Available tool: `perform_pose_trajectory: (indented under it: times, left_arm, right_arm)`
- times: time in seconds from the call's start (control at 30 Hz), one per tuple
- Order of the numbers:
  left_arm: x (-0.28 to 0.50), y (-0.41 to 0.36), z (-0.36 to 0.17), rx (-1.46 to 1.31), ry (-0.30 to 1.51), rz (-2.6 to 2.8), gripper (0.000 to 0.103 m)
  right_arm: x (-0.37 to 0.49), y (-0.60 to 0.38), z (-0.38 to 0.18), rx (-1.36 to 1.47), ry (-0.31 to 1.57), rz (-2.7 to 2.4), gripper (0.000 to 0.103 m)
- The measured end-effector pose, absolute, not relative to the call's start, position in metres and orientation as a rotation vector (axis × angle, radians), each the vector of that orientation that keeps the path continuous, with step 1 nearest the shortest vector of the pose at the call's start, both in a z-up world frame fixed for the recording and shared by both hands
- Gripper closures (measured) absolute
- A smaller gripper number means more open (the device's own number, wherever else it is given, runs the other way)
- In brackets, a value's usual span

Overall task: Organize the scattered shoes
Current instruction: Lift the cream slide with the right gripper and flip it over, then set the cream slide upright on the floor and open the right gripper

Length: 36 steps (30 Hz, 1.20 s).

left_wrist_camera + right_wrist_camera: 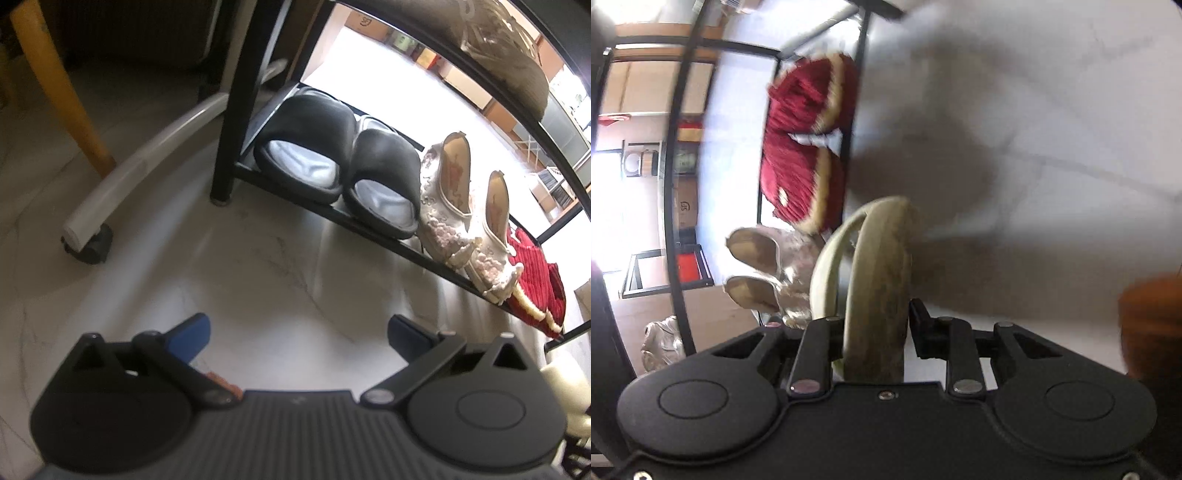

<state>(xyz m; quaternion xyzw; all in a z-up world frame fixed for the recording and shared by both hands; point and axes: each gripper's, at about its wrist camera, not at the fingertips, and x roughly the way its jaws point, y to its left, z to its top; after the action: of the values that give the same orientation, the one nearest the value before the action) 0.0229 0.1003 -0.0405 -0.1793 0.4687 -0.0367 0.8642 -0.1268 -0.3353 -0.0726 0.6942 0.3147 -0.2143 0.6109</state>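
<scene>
In the left wrist view, a black shoe rack (236,110) holds on its low shelf a pair of black slides (314,147), a pair of white embroidered shoes (447,206) and red slippers (532,280). My left gripper (299,332) hovers open over the floor in front of the rack, with nothing between its blue fingertips. In the right wrist view, which is rolled sideways and blurred, my right gripper (875,321) has a cream slipper (882,258) standing on edge between its fingers. The slipper fills the gap. Beyond it lie the red slippers (805,147) and the white embroidered shoes (768,273).
A grey chair base with a caster (88,240) and a wooden leg (55,85) stand left of the rack on the pale marble floor (258,280). A beige shoe (509,55) sits on the shelf above. A blurred orange-brown shape (1148,325) shows at the right.
</scene>
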Motion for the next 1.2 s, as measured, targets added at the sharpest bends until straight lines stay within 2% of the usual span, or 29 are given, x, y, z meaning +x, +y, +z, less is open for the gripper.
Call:
perform_pose_trajectory:
  times: [0.03,0.07,0.13,0.17,0.5,0.63,0.83,1.07,1.2]
  left_arm:
    - [0.023,0.101,-0.04,-0.381,0.981,-0.078,0.001]
    - [0.023,0.1,-0.04,-0.382,0.981,-0.081,0.001]
    - [0.024,0.1,-0.04,-0.381,0.98,-0.087,0.001]
    - [0.024,0.099,-0.04,-0.379,0.98,-0.091,0.001]
    - [0.025,0.099,-0.039,-0.391,0.981,-0.095,0.001]
    - [0.024,0.099,-0.039,-0.39,0.982,-0.093,0.001]
    - [0.024,0.101,-0.039,-0.4,0.983,-0.092,0.001]
    - [0.024,0.102,-0.04,-0.401,0.986,-0.095,0.001]
    - [0.026,0.102,-0.041,-0.404,0.991,-0.097,0.001]
  right_arm:
    - [-0.127,-0.332,-0.074,1.613,0.752,-0.504,0.045]
    - [-0.128,-0.33,-0.076,1.624,0.78,-0.514,0.042]
    - [-0.135,-0.325,-0.073,1.605,0.82,-0.577,0.023]
    - [-0.137,-0.324,-0.071,1.598,0.816,-0.589,0.022]
    - [-0.14,-0.309,-0.034,1.364,0.968,-0.577,0.017]
    - [-0.127,-0.296,-0.025,1.246,1.08,-0.491,0.007]
    - [-0.093,-0.265,-0.005,0.894,1.175,-0.368,0.004]
    - [-0.046,-0.202,-0.036,0.13,1.203,-0.137,0.004]
    - [-0.036,-0.186,-0.054,0.066,1.208,-0.065,0.004]
